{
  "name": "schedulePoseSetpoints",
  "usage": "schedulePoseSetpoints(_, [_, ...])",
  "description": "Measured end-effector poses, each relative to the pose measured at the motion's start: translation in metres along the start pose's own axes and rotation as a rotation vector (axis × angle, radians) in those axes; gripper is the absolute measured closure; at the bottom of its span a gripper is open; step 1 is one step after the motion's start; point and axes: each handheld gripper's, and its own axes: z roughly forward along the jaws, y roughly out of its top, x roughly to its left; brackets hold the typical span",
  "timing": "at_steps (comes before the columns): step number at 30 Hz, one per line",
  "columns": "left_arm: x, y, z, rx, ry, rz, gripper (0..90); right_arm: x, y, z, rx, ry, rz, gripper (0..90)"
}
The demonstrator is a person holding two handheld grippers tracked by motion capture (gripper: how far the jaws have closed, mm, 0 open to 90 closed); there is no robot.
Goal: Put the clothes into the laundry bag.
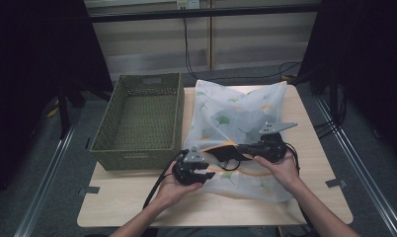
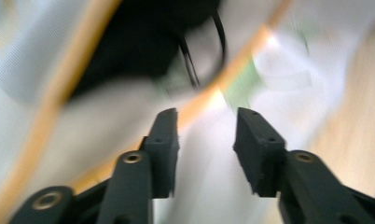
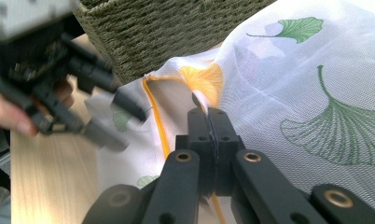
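Translucent white laundry bag [image 1: 236, 123] with ginkgo-leaf print and orange-trimmed mouth, lying flat on the wooden table [image 1: 137, 207], just right of the woven green basket [image 1: 142, 118]. Mouth of the bag facing the near edge, with a dark gap showing between upper and lower hems. Right gripper [image 3: 207, 112] clamped fully shut on the upper hem, fabric pinched between the pads and lifted slightly, as seen in the right gripper view. Left gripper [image 2: 206, 128] partly open, nothing between the pads, hovering just over the lower layer of the bag; picture blurred. Orange hem [image 2: 209, 95] running diagonally ahead of the left jaws and passing between them, the dark opening lying beyond and up-left of the tips. In the high view, left gripper [image 1: 194, 168] just off the near-left corner of the mouth, right gripper [image 1: 258, 148] across the opening from it. Left hand judged the nearer to the free lower hem. Likely next requirement: short advance along the jaw line, gap set across the trim, then closure. Risk noted: catching both layers together.
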Motion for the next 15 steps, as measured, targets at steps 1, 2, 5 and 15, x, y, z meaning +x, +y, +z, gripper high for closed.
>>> schedulePoseSetpoints(1, [-0.003, -0.005, 0.0, 0.025, -0.021, 0.015, 63.8, 0.0, 0.0, 0.001, 0.0, 0.0, 0.002, 90.0])
schedulePoseSetpoints(2, [-0.005, -0.009, 0.001, 0.038, -0.022, 0.034, 66.0, -0.001, 0.0, 0.001, -0.001, 0.0, 0.001, 90.0])
schedulePoseSetpoints(5, [-0.009, -0.018, 0.0, 0.058, -0.043, 0.074, 76.6, -0.001, 0.001, 0.004, 0.008, 0.0, 0.003, 90.0])
schedulePoseSetpoints(15, [-0.021, -0.013, 0.006, 0.06, -0.042, 0.066, 84.4, 0.003, 0.025, 0.0, -0.033, -0.003, -0.026, 90.0])
